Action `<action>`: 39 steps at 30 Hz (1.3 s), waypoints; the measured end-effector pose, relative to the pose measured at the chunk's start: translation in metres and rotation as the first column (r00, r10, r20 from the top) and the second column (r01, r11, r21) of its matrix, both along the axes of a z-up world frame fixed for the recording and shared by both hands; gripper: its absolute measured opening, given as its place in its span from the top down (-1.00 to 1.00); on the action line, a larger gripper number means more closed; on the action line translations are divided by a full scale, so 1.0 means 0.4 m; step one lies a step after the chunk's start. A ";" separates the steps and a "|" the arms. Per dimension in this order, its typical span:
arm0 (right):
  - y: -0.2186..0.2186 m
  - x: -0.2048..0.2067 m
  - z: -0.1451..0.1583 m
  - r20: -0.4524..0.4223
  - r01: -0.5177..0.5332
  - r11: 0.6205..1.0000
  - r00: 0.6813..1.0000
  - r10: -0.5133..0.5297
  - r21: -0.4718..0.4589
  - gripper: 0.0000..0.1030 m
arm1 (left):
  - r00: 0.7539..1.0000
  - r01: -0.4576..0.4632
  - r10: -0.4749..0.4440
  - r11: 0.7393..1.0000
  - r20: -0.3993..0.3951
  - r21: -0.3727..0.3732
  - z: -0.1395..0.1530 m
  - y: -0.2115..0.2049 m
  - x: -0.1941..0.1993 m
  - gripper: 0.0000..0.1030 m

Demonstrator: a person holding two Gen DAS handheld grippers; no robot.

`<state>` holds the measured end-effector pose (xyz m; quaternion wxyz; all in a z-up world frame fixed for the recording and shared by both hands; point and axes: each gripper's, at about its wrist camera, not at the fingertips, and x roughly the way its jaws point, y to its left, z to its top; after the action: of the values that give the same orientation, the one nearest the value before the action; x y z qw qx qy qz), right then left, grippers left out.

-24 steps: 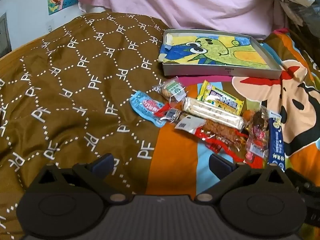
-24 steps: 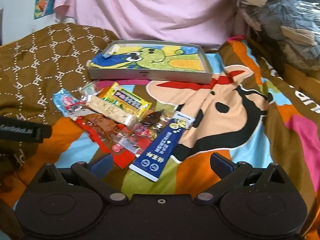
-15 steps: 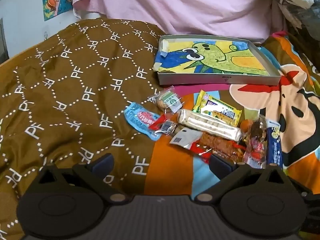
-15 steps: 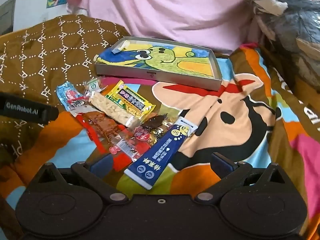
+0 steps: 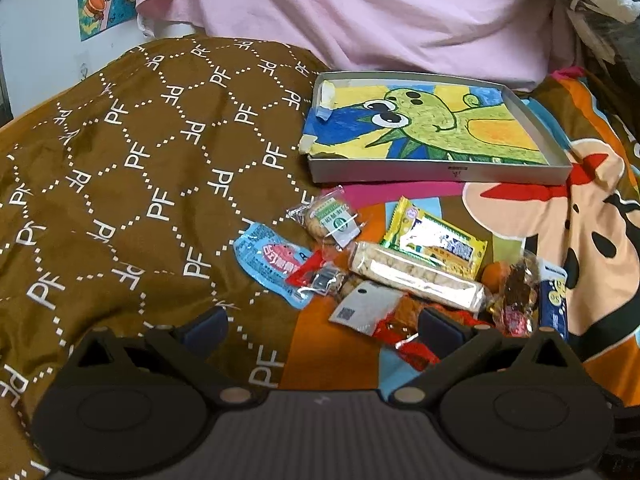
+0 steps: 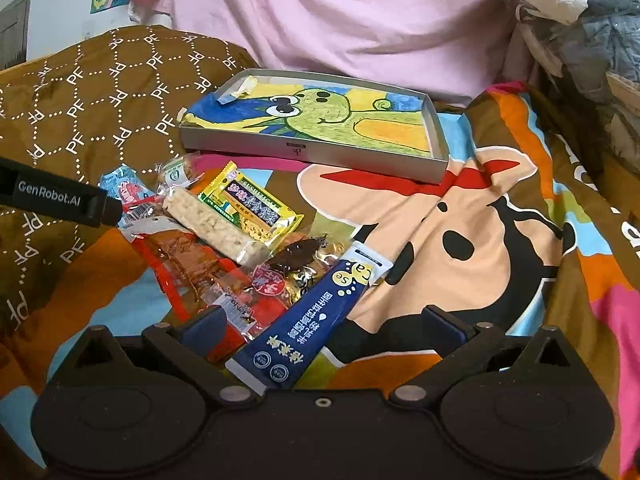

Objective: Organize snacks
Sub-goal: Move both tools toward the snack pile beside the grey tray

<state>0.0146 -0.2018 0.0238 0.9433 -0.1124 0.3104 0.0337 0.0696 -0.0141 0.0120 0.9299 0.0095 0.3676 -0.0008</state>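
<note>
Hovering: both tools above a bed, jaws wide apart, nothing between the pads.
Left tool (image 5: 322, 322): over the brown PF-print cover (image 5: 140, 152), near the left end of the snack pile; its right finger overlaps the red packet in view, contact unclear.
Left tool seen from right wrist: dark finger with white lettering (image 6: 60, 200) entering from the left edge, tip just beside the light blue packet.
Light blue packet (image 5: 272, 262): leftmost snack, lying on the seam of the brown cover and the cartoon sheet (image 6: 460, 216).
Clear cookie packet (image 5: 328, 218): green label, just beyond the blue one, toward the tray.
Small red-and-clear packet (image 5: 316, 280): touching the blue packet's right edge.
Red meat-strip packet (image 6: 188, 264): flat, partly under the cereal bar, white label at its far end.
Cereal bar (image 6: 212, 224): clear wrap, lying diagonally, overlapping the yellow packet (image 6: 250, 204).
Dark candy in crinkly clear wrap (image 6: 300, 256): right of the bar, touching the navy stick.
Navy stick sachet (image 6: 312, 320): rightmost snack, long, near end lying between the right tool's fingers, not gripped.
Right tool (image 6: 322, 322): over the near right part of the pile.
Tray (image 6: 304, 152): shallow grey box lined with a green cartoon drawing, at the far side of the bed beyond the pile, no snacks in it.
Pink cloth (image 6: 340, 20): behind the tray.
</note>
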 end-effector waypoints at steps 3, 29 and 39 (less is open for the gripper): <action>-0.009 0.014 0.000 -0.006 0.005 1.000 1.000 -0.005 0.015 -0.99 | 1.000 -0.006 0.006 1.000 0.001 -0.005 0.001 0.000 0.013 -1.00; -0.064 0.106 -0.020 -0.060 0.032 0.999 0.998 -0.029 0.045 -0.99 | 0.998 0.047 -0.048 0.999 -0.038 -0.006 -0.042 -0.049 0.123 -1.00; -0.073 0.099 -0.025 -0.065 -0.021 0.998 0.998 0.024 0.051 -0.99 | 0.981 0.193 -0.191 0.980 -0.037 0.045 -0.054 -0.051 0.131 -1.00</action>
<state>0.0543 -0.2311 0.0137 0.9346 -0.0910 0.3392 0.0558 0.1222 -0.0346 -0.0097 0.9189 0.0676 0.3800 -0.0816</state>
